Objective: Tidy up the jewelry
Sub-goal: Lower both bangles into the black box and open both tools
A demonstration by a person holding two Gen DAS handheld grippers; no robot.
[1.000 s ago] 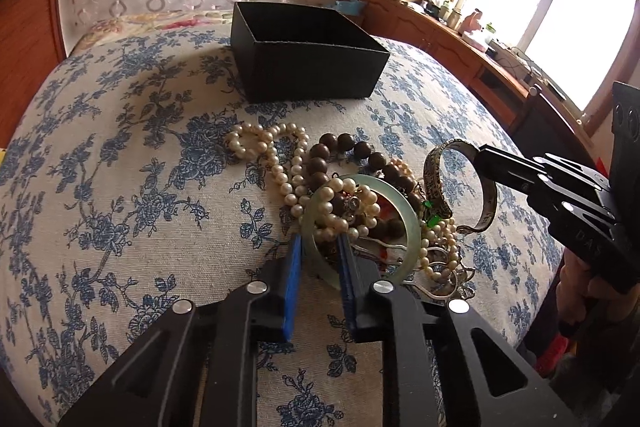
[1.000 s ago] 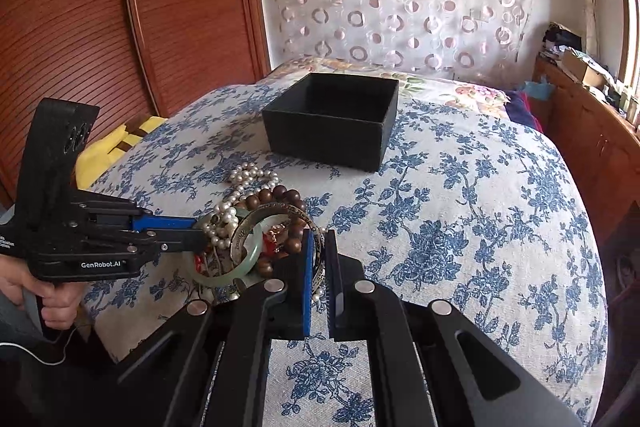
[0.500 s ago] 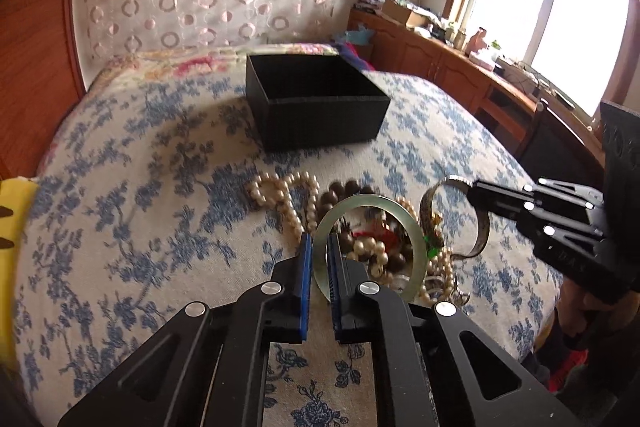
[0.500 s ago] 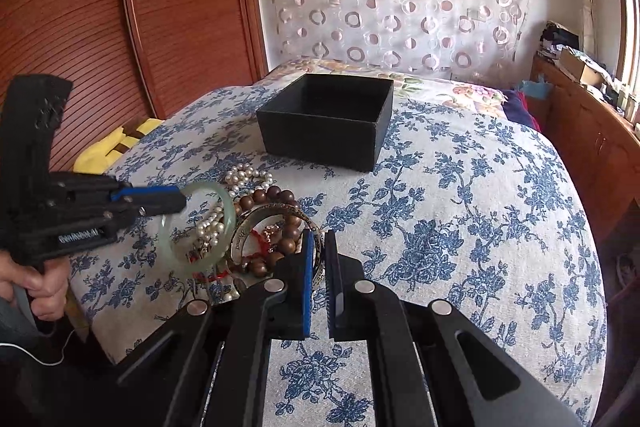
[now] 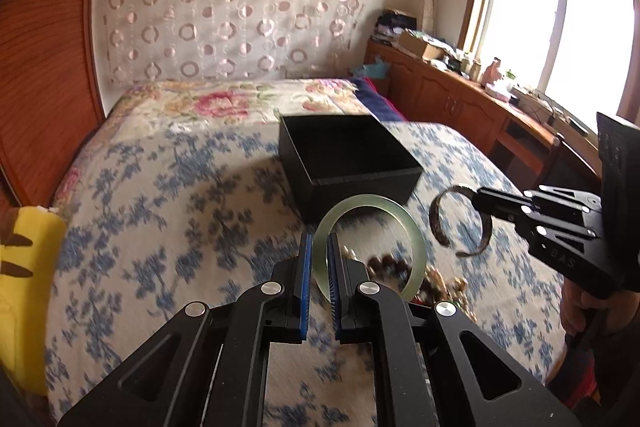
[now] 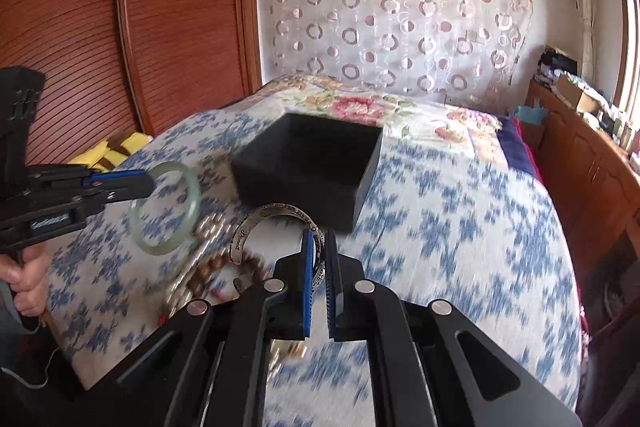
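Observation:
My left gripper (image 5: 319, 251) is shut on a pale green jade bangle (image 5: 416, 239) and holds it in the air in front of the open black box (image 5: 352, 179). It also shows in the right wrist view (image 6: 150, 181) with the bangle (image 6: 194, 207). My right gripper (image 6: 319, 247) is shut on an engraved silver cuff bracelet (image 6: 244, 231), lifted above the bed; it also shows in the left wrist view (image 5: 478, 205) with the cuff (image 5: 436, 227). The black box (image 6: 304, 163) stands empty just beyond both. A pile of pearls and brown beads (image 6: 208, 271) lies on the bedspread below.
The bed has a blue floral cover (image 5: 160, 227). A yellow cushion (image 5: 28, 283) lies at the left edge. A wooden wardrobe (image 6: 120, 27) stands on the left, a cluttered wooden sideboard (image 5: 460, 95) under the window on the right.
Both grippers have risen off the jewelry pile, the left with the jade bangle and the right with the silver cuff, and moved toward the black box.

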